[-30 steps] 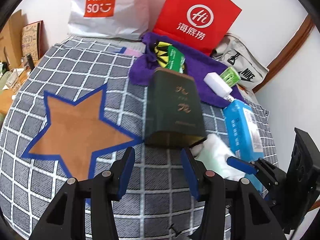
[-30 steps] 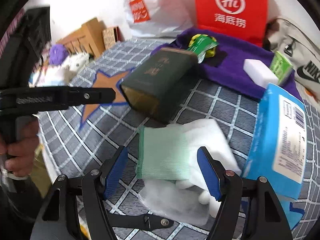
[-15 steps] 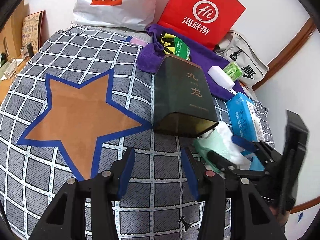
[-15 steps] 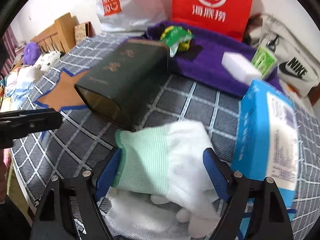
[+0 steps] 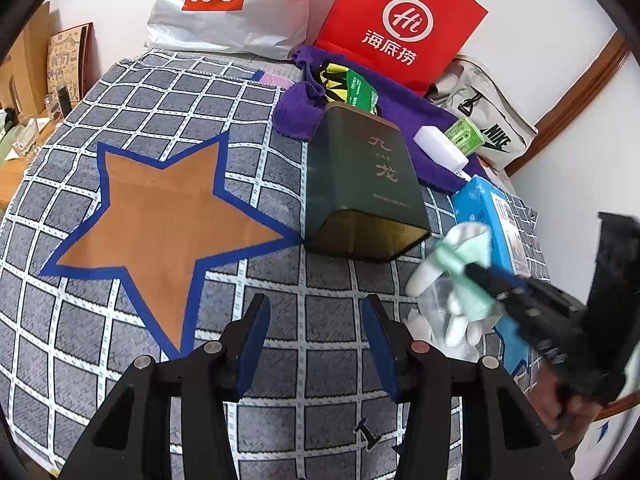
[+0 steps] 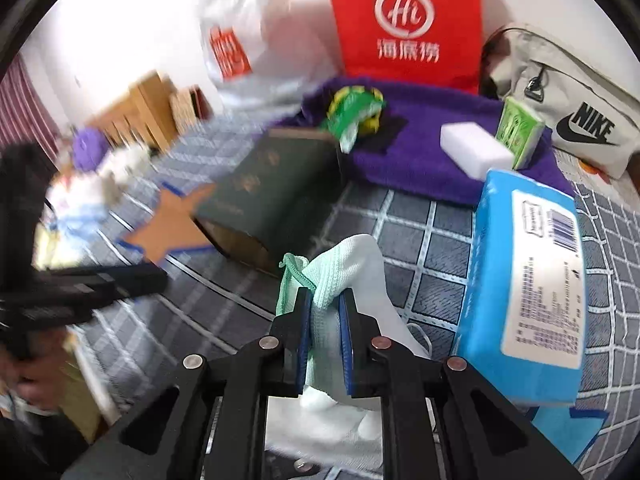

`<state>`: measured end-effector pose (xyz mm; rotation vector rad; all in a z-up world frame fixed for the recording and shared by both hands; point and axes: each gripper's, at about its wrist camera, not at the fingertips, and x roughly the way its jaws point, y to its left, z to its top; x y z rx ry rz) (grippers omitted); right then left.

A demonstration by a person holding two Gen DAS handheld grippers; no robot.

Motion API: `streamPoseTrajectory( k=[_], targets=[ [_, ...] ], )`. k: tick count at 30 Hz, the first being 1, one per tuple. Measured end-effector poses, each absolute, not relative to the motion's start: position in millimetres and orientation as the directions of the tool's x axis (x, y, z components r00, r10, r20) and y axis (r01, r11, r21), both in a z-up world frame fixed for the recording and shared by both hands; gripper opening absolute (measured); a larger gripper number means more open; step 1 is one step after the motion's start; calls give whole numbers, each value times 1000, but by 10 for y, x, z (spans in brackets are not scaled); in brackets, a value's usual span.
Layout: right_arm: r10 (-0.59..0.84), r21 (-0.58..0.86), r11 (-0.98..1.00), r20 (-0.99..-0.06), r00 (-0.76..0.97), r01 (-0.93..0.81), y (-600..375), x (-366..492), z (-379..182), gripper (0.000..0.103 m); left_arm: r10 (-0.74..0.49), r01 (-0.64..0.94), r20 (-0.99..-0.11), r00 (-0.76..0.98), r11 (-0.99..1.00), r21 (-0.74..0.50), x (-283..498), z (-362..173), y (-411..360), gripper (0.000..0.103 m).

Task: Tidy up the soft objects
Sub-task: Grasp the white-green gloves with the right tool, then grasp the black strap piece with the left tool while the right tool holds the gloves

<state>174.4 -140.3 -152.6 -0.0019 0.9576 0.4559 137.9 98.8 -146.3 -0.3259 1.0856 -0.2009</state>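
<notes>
My right gripper (image 6: 325, 298) is shut on a white glove with a green cuff (image 6: 352, 264) and lifts it off the checked blanket; it also shows in the left wrist view (image 5: 460, 264), hanging from the right gripper (image 5: 476, 270). A second white glove (image 6: 320, 436) lies below it. My left gripper (image 5: 316, 312) is open and empty above the blanket, in front of a dark green tin (image 5: 360, 184) lying on its side. A purple towel (image 6: 420, 148) behind the tin carries a white sponge (image 6: 474, 148) and green packets (image 6: 352, 114).
A blue tissue pack (image 6: 524, 280) lies right of the glove. An orange star (image 5: 160, 216) marks the blanket on the left. A red bag (image 5: 396, 24), a white Miniso bag (image 5: 224, 4) and a Nike pouch (image 6: 572, 120) stand along the wall.
My right gripper has closed on the glove's green cuff and raised it off the blanket. My left gripper has stayed open and moved back and up slightly.
</notes>
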Motion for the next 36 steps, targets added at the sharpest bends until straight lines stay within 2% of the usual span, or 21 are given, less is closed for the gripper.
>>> streamPoseTrajectory(
  k=[14,25,28,30,32,36],
  targets=[
    [406,218,907,-683,608,-360,-1888,1126,-939,13,-326,80,-836,440,942,-326,1049,-1369,585,46],
    [332,202,940,-732,595,-275,-2387,833,-1215,13,-362,271,-870,336,921,-278,804,-1632,-46,46],
    [325,203,943,-732,598,-265,-2476,805,-1269,13,-356,345,-878,319,907,-242,704,-1711,-211,46],
    [322,203,944,-730,603,-259,-2529,794,-1291,13,-313,398,-882,351,903,-162,608,-1720,-314,45],
    [321,209,945,-730,604,-250,-2588,806,-1320,13,-283,433,-886,366,895,-107,550,-1723,-377,35],
    [326,228,944,-736,593,-237,-2673,824,-1419,13,-268,467,-888,374,881,-69,475,-1720,-408,35]
  ],
)
